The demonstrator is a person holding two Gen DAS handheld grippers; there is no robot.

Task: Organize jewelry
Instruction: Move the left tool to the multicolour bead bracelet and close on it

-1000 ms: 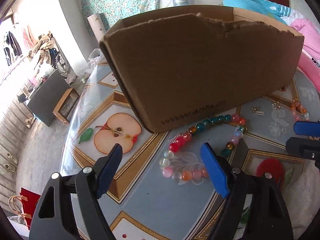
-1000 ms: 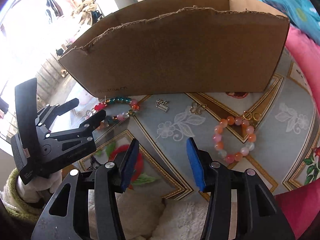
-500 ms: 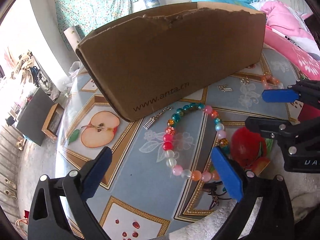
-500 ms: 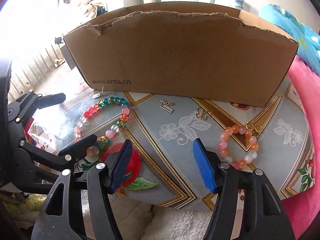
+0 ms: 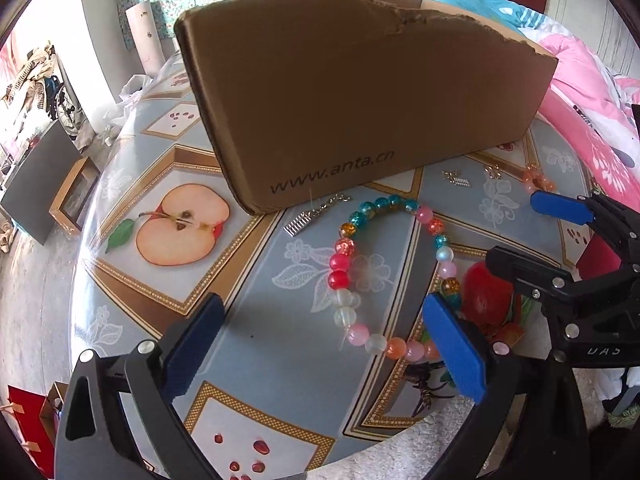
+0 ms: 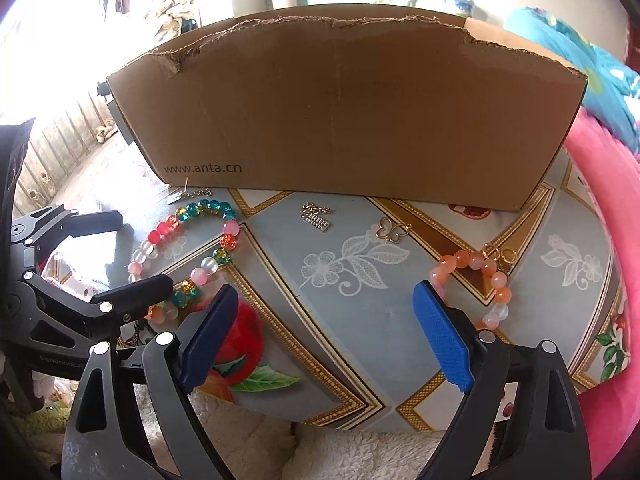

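Both grippers have been spreading their jaws since a second ago, and the views are now tipping further down onto the tabletop point(image 5: 256, 344). Right now the left gripper point(image 5: 320, 344) is hovering with its blue pads wide apart over the multicoloured bead bracelet point(image 5: 344, 276), nothing between them; the right gripper point(image 6: 332, 336) is standing just as empty near the orange bead bracelet point(image 6: 490, 270). Small metal charms point(image 6: 316, 216) are lying by the cardboard box point(image 5: 360, 112). To do this well, I'd say each hand should be lowering straight onto one side of its bracelet, pinching a single bead run rather than straddling the loop, then lifting clear over the torn box rim.
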